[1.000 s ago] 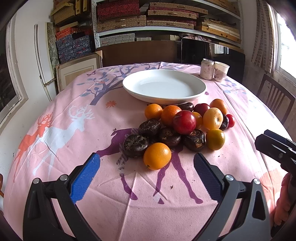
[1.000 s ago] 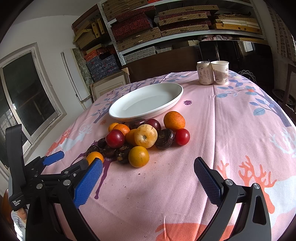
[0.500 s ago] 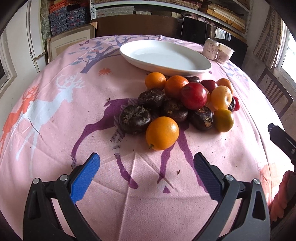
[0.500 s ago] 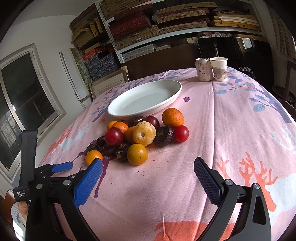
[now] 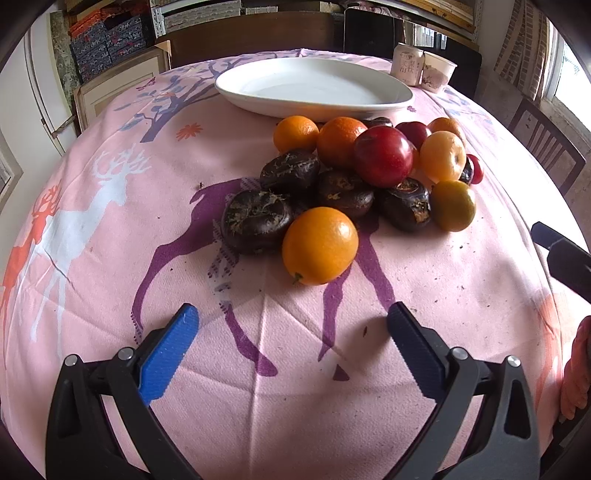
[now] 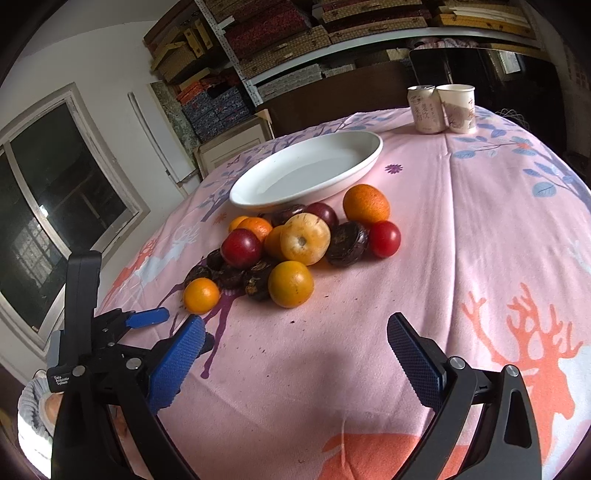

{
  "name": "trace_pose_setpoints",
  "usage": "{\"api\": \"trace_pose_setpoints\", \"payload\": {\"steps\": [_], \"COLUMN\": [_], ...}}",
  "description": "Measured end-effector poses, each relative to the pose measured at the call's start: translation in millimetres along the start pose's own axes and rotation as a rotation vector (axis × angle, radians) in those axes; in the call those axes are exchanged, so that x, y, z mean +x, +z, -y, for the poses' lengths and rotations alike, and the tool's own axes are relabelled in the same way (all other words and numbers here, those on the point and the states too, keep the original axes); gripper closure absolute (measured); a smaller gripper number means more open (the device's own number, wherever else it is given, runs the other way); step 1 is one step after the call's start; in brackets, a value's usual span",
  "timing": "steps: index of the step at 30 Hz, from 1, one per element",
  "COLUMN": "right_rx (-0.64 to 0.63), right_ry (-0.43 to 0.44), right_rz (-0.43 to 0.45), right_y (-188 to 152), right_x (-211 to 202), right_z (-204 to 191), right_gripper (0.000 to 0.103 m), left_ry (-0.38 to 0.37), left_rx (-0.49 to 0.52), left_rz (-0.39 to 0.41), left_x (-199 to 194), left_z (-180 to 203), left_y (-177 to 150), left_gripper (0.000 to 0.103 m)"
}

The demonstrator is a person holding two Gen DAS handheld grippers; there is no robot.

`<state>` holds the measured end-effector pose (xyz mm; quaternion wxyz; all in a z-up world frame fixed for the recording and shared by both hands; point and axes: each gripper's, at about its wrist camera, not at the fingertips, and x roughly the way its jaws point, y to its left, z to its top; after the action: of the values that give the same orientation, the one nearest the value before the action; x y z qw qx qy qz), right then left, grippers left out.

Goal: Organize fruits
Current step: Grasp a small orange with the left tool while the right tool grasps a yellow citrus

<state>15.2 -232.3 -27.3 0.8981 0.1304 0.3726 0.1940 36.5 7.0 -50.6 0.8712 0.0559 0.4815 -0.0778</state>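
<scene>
A pile of fruit lies on the pink tablecloth: oranges, red plums, yellow fruits and dark brown water chestnuts. Nearest my left gripper (image 5: 291, 325) is an orange (image 5: 319, 245), just beyond its open blue fingertips, with a water chestnut (image 5: 256, 220) to its left. A red plum (image 5: 383, 156) tops the pile. Behind the pile sits an empty white oval plate (image 5: 314, 88). My right gripper (image 6: 295, 336) stands open over bare cloth, short of a yellow-orange fruit (image 6: 290, 283). The same plate (image 6: 306, 170) lies beyond. The left gripper (image 6: 147, 317) shows at the lower left.
A can (image 6: 424, 109) and a paper cup (image 6: 458, 108) stand at the far side of the table. A wooden chair (image 5: 546, 147) is at the right edge. Shelves of boxes (image 6: 332, 26) fill the back wall, with a window (image 6: 48, 195) at the left.
My left gripper has moved forward and lower toward the pile, so the front orange now looms close. My right gripper has barely shifted. Both stay open.
</scene>
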Motion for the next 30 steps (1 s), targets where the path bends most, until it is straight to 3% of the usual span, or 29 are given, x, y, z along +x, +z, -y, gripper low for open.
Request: {"api": "trace_pose_setpoints", "payload": {"steps": [5,13,15,16,19,21,25,27,30], "right_rx": [-0.029,-0.146,-0.154,-0.157,-0.143,-0.121,-0.084,-0.085,-0.097], "right_ry": [-0.016,-0.132,-0.12,-0.117,-0.109,-0.099,-0.085,-0.084,-0.082], "right_rz": [-0.026,-0.045,-0.056,-0.068,-0.095,-0.113,-0.133,-0.149,-0.159], "right_y": [0,16,20,22,26,26,25,24,25], "right_x": [3,12,17,20,31,35,39,42,46], "right_z": [-3,-7,-7,-7,-5,-1,5,4,-1], "right_gripper": [0.003,0.004,0.008,0.017,0.03,0.033,0.041,0.045,0.045], "left_ry": [-0.052,-0.111,-0.112,-0.117,-0.128,-0.158,-0.179,-0.192,-0.203], "left_rx": [0.006,0.111,0.108,0.105,0.104,0.112,0.112,0.107,0.097], "left_rz": [0.015,0.052,0.069,0.073,0.083,0.066,0.078,0.079,0.08], "left_x": [3,4,3,4,3,7,5,4,4], "left_z": [0,14,13,12,10,11,11,10,8], "left_y": [12,23,26,26,28,28,27,26,26], "left_gripper": [0.004,0.005,0.006,0.007,0.022,0.049,0.055,0.064,0.065]}}
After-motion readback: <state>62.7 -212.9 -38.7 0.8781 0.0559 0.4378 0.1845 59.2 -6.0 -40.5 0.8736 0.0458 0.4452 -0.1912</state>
